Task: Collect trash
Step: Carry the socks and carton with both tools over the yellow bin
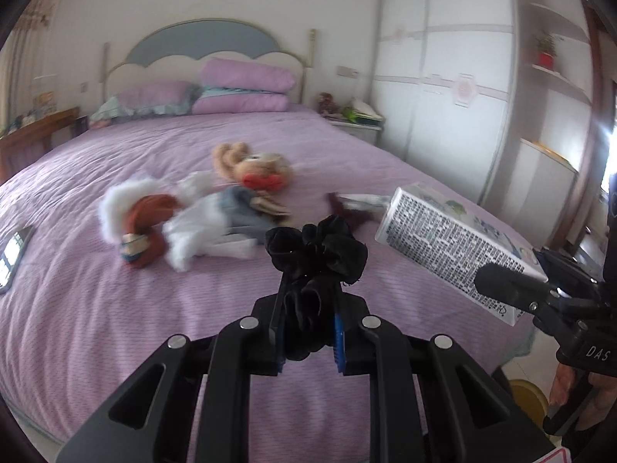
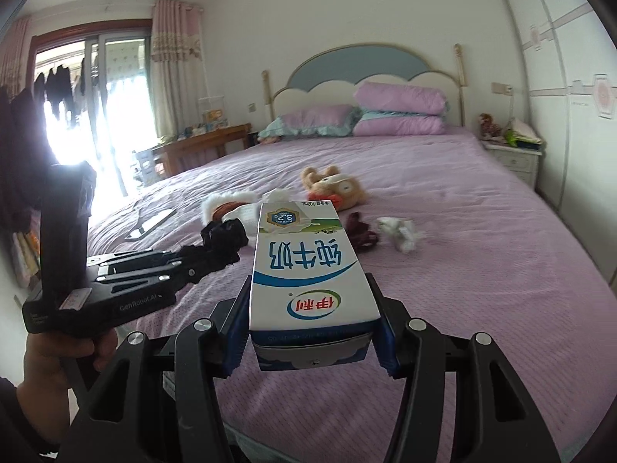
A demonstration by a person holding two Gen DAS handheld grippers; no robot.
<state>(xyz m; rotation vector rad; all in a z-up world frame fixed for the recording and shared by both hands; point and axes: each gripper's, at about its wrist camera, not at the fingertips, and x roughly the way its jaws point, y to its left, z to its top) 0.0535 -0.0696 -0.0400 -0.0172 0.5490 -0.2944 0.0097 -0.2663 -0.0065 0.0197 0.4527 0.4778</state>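
Left gripper (image 1: 308, 332): clamped on a black, ruffled satin scrunchie (image 1: 316, 254), which bulges out past the blue pads and is lifted clear of the bed.
Right gripper (image 2: 310, 343): closed on the base end of a white-and-blue cardboard milk carton (image 2: 306, 270), one pad on each side wall, the carton pointing away toward 12 o'clock.
Carton, handling: I judge it light and likely empty; thin board with a glossy skin, so it could slip or dent. The flat side walls near the base look like the soundest hold.
Scrunchie, handling: soft, limp, nearly weightless; it squashes rather than slips, so a pinch anywhere through its bunched middle should do.
Still on the bed: a crumpled white paper wad (image 2: 401, 231) at about 1 o'clock from the carton's tip, a small dark-red crumpled scrap (image 2: 360, 229) just beside it.
Wad, handling: feather-light, crushable, best nipped across its bulk.
Not trash, I reckon: a tan plush toy (image 2: 335, 187) and a rag doll in white fur trim (image 1: 154, 220).
Surface: lilac quilted bedspread (image 2: 482, 270), soft, faintly ridged.
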